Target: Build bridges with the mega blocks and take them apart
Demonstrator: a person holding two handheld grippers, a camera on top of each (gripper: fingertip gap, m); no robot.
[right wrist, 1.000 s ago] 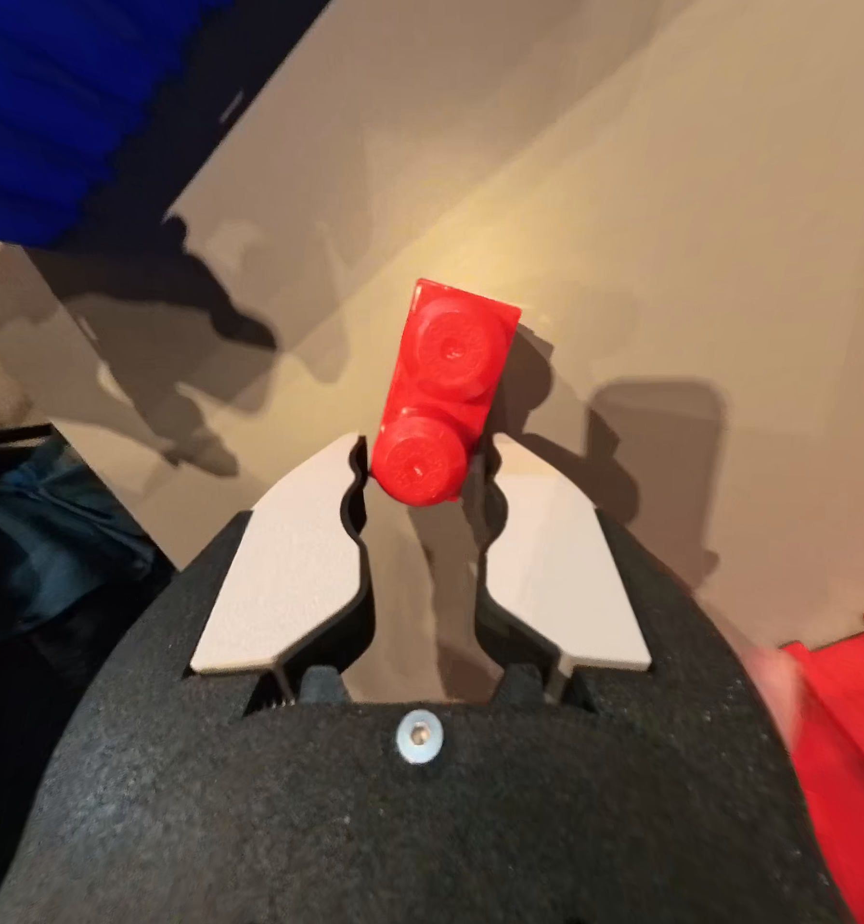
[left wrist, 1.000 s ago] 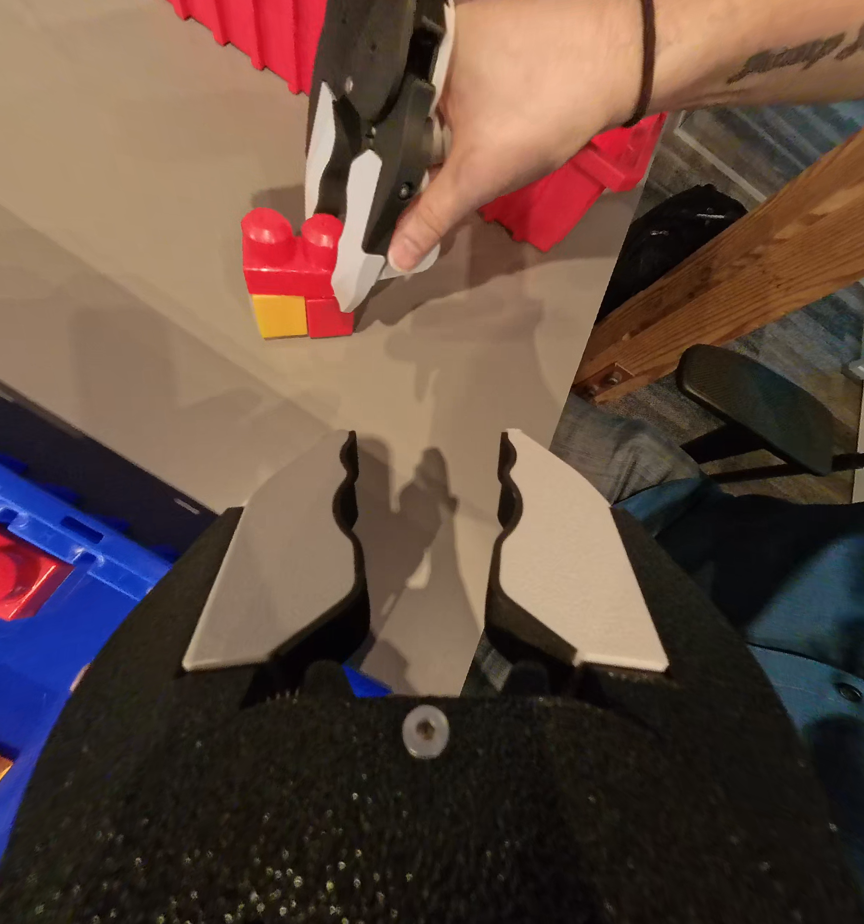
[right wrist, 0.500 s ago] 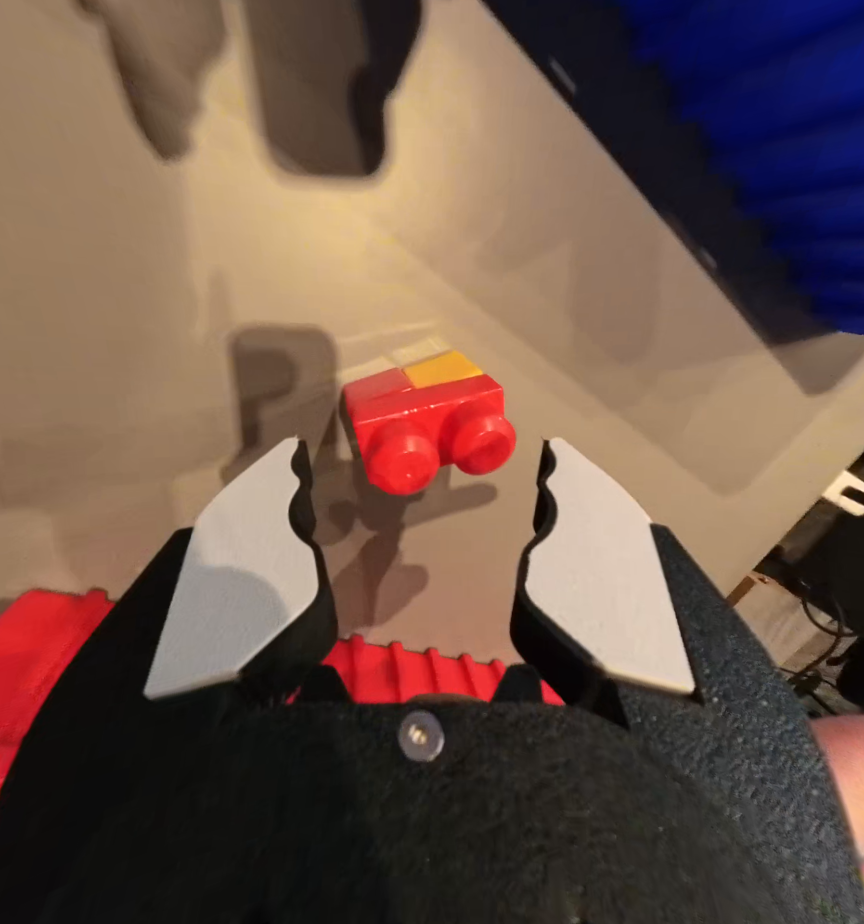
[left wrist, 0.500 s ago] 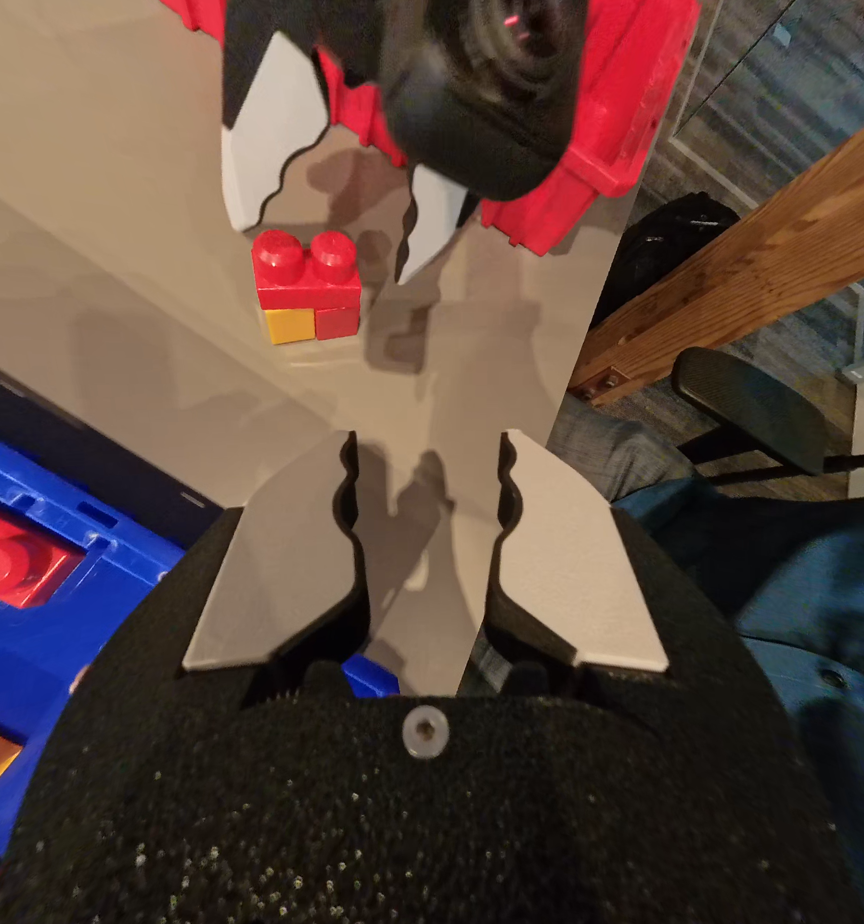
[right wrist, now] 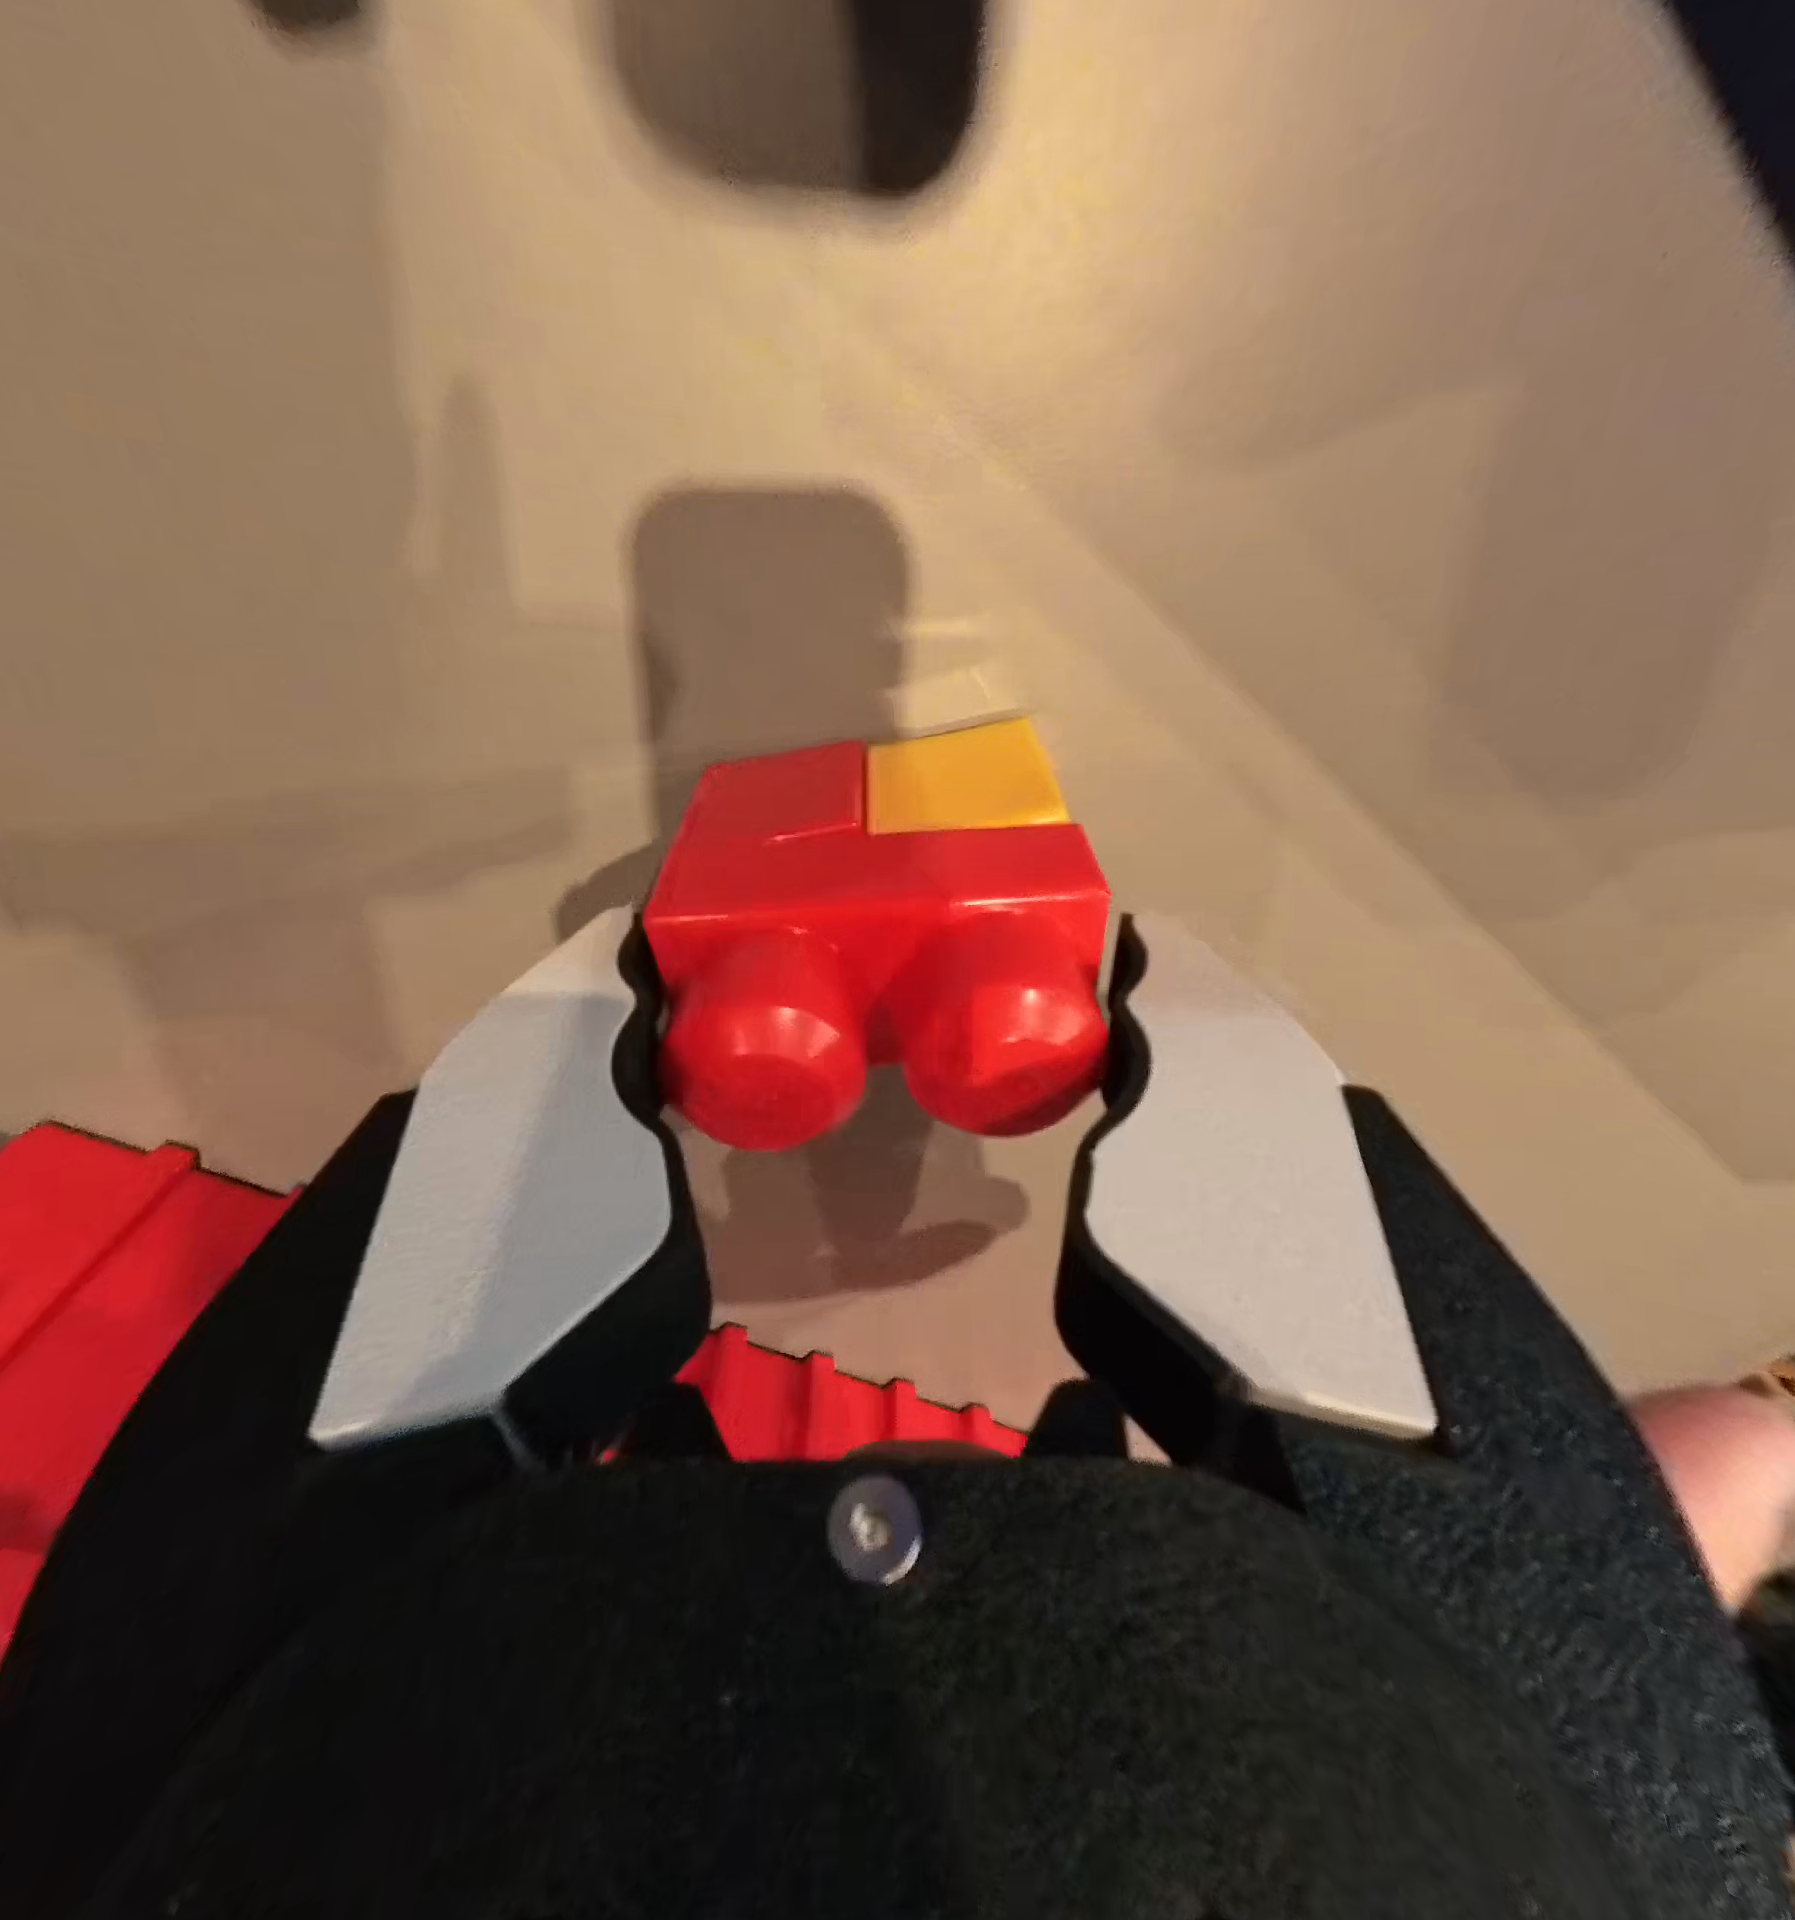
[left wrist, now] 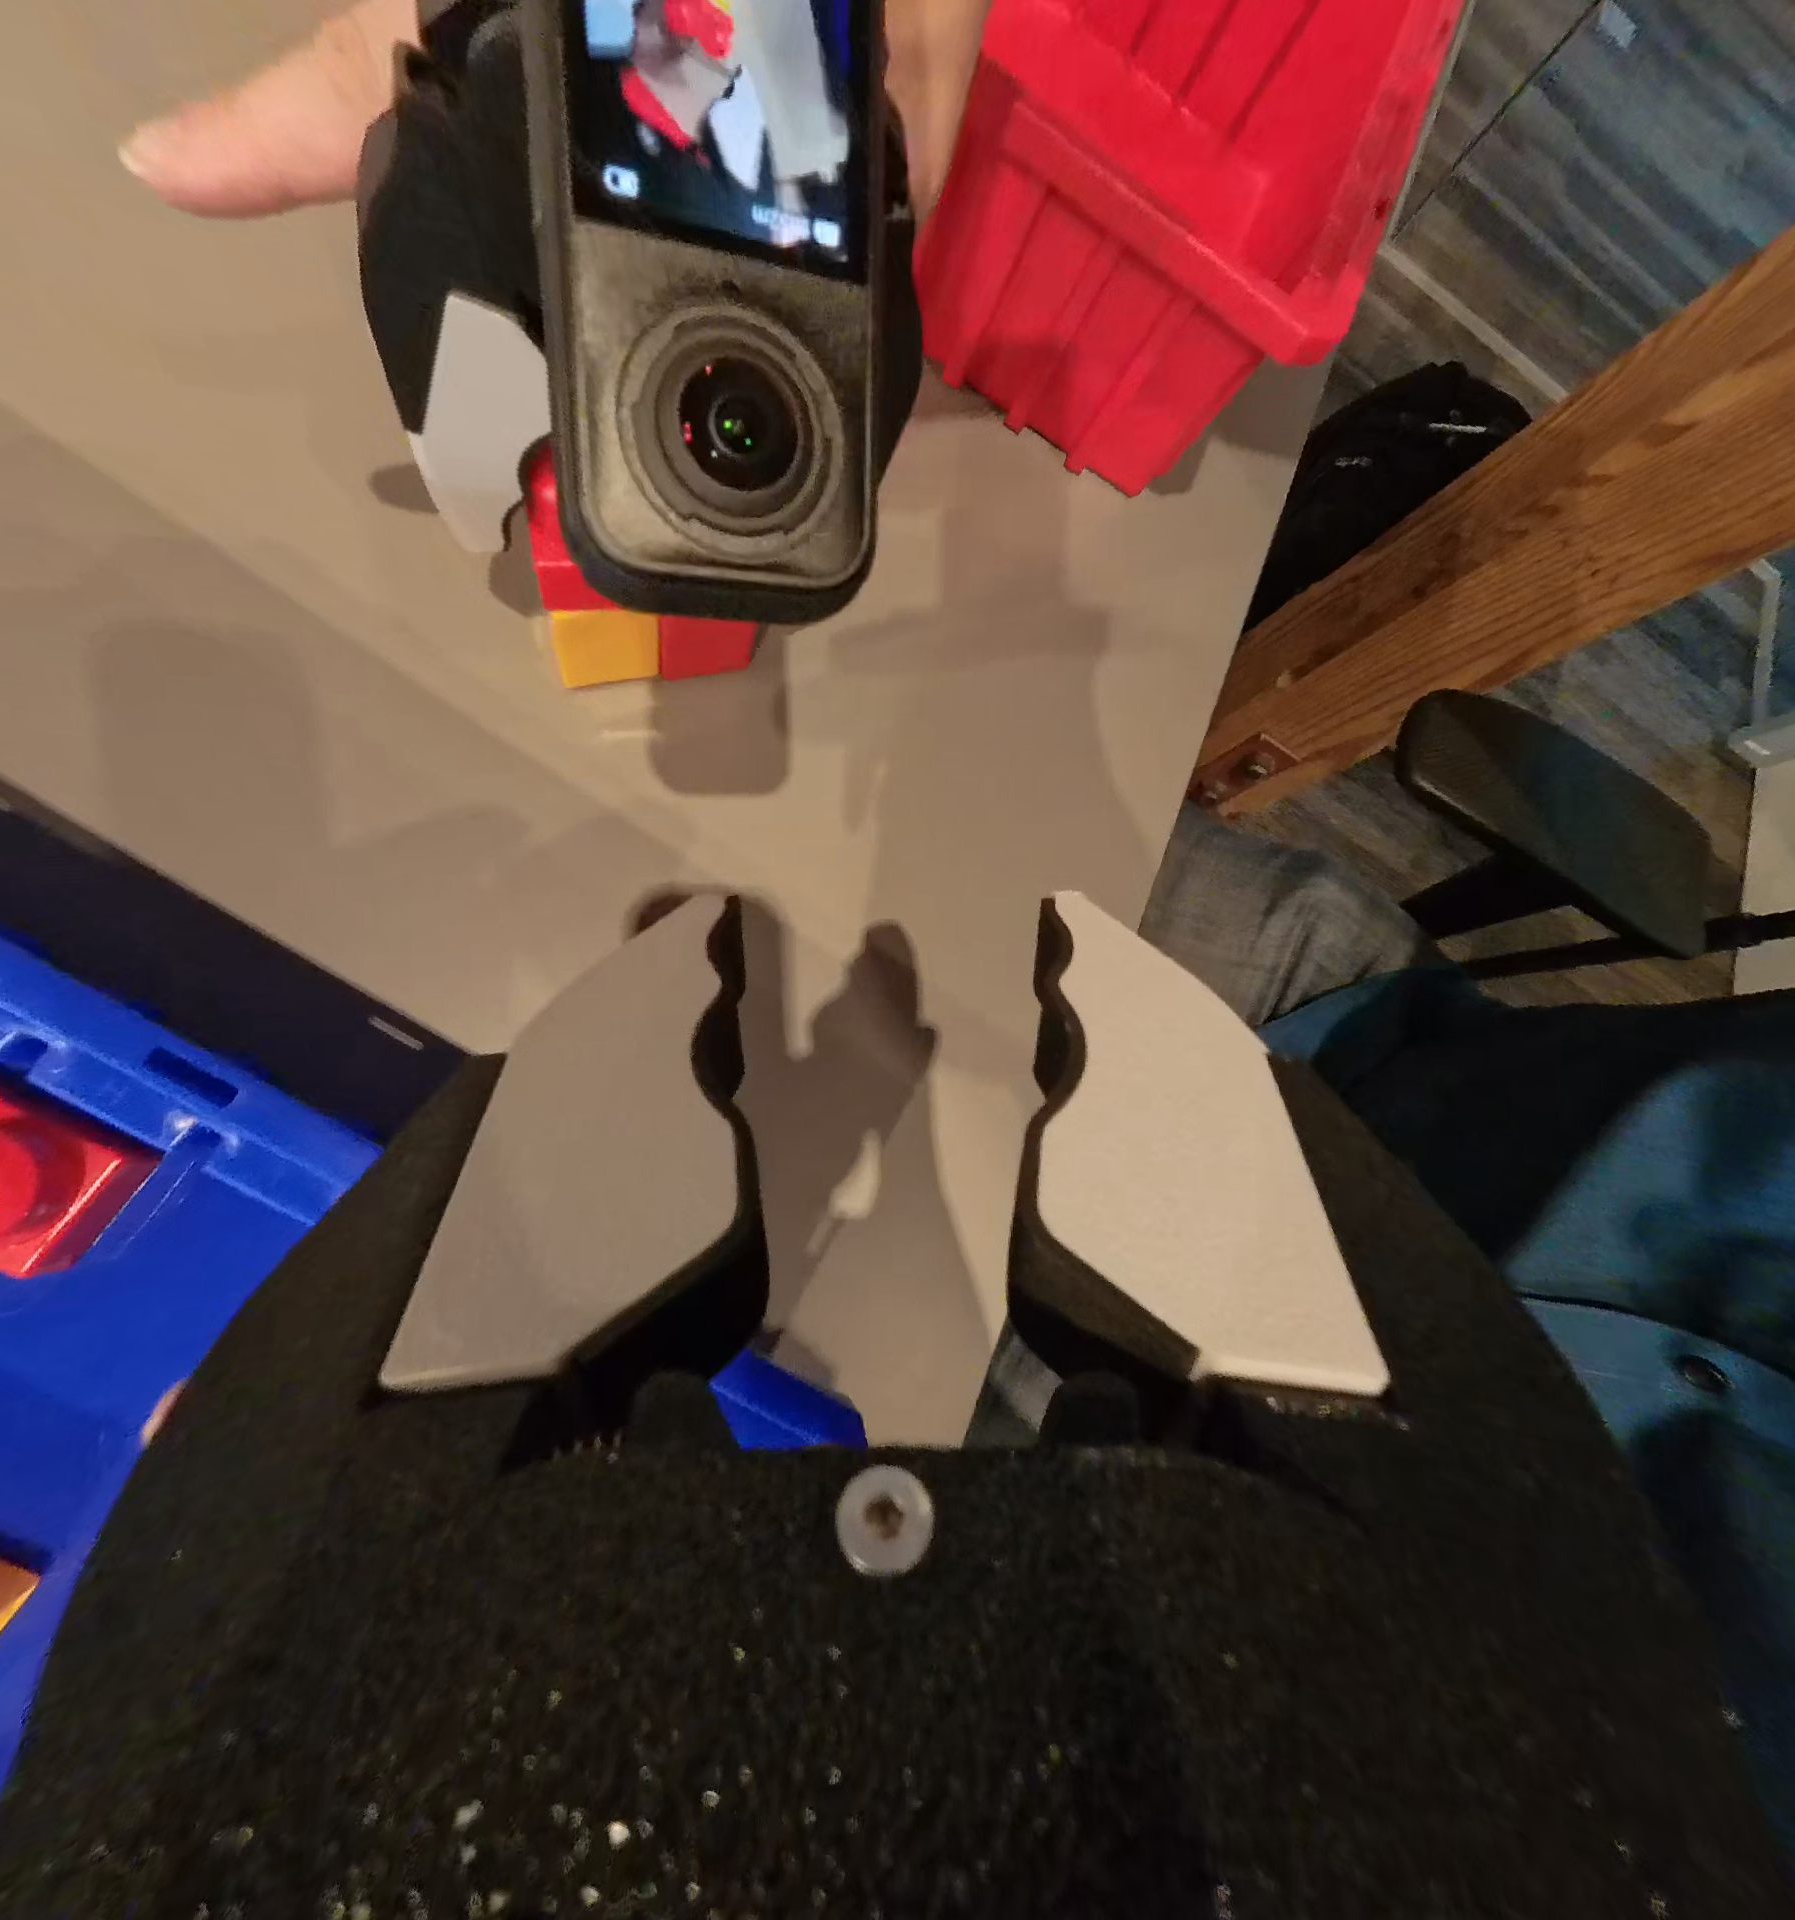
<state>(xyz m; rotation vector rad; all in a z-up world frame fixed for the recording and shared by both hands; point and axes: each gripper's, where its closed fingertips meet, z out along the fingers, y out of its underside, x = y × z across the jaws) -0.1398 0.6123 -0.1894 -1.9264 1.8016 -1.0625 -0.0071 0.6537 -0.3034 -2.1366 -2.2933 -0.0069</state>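
1. The right gripper (right wrist: 877,1023) has its 2 fingers around the red block (right wrist: 877,894); I cannot tell if they squeeze it.
2. That block sits on a yellow block (right wrist: 960,779) and a small red block (right wrist: 784,784) on the table (right wrist: 1392,520).
3. The left gripper (left wrist: 888,997) is open and holds nothing.

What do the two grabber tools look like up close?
Each gripper, left and right, has a rough black speckled body with a small silver screw in the middle. Its two fingers are flat pale grey plates with wavy black inner edges. The right gripper carries a black camera with a round lens and small screen.
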